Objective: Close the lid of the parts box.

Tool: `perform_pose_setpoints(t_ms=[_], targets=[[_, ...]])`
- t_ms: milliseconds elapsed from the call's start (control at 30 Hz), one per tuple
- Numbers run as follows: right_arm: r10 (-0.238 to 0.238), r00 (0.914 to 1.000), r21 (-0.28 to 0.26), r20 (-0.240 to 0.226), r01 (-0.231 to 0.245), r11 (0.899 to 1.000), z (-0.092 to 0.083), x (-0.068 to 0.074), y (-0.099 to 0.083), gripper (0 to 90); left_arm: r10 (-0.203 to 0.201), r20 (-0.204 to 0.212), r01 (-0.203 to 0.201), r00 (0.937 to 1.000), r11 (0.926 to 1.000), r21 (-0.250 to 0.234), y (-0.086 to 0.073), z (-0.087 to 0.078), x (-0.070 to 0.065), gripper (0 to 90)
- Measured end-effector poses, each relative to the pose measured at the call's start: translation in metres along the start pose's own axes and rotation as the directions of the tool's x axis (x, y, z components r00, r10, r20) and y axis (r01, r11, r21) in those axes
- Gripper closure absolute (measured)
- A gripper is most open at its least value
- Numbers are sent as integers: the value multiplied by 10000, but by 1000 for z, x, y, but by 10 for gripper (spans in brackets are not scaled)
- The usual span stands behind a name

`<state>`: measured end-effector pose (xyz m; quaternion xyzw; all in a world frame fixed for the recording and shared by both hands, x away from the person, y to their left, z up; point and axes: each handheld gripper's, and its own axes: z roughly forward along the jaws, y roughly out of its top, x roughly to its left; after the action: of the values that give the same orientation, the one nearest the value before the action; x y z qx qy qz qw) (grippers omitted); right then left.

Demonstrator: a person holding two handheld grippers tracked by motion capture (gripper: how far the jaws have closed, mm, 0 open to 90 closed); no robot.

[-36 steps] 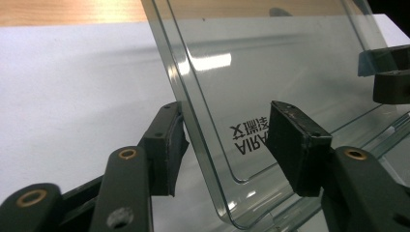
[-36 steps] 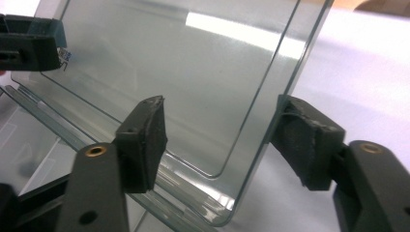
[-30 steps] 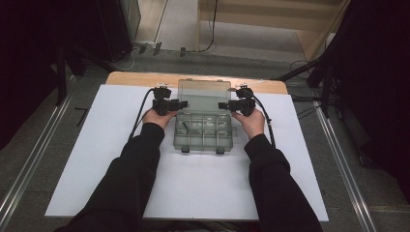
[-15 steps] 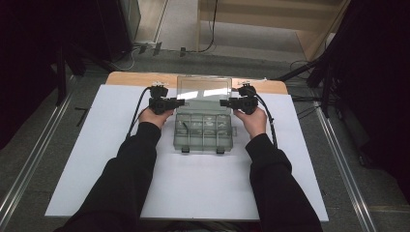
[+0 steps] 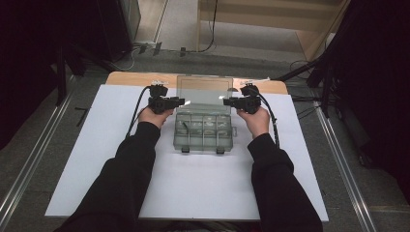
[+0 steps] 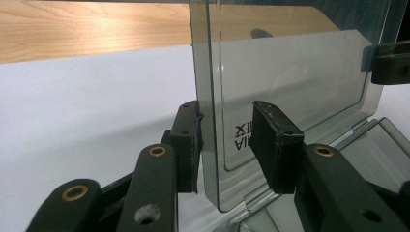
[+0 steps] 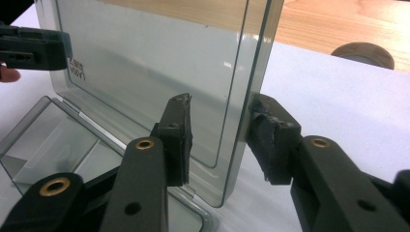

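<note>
At the box [image 5: 202,130] mid-sheet, lid [image 5: 203,89] now stands upright vs. lower 1 s ago. Your left gripper [image 5: 181,102] and right gripper [image 5: 227,102] have just been closing, straddling lid's side edges w/ gaps remaining; box is about fully open.

We note the organiser box [image 5: 202,130] and its lid [image 6: 290,82] as smooth, glossy, smoke-tinted clear plastic; the far tabletop [image 6: 87,26] as grained wood; the sheet [image 5: 193,179] as matt white.
</note>
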<state>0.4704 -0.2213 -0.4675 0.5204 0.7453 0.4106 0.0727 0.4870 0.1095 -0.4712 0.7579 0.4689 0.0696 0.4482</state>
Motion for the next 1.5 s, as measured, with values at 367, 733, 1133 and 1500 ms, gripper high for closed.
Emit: perform_pose_setpoints(t_ms=[367,733,1133,1500], targets=[[-170,9997,-67,-155,169,9998,-7,2,-1,640,324,257,-323,9991,9995,-23,2,-8,-2,640],[-320,9988,-347,-382,307,9989,-16,4,0,645,730,365,-724,9967,9972,-180,4,-14,-6,637],[-552,9977,-400,-393,536,9978,-23,8,-3,672,814,611,-811,9948,9967,-80,5,-20,-7,623],[-907,9952,-598,-371,884,9943,-28,13,-10,652,1105,721,-1105,9913,9939,-28,4,-25,-11,606]])
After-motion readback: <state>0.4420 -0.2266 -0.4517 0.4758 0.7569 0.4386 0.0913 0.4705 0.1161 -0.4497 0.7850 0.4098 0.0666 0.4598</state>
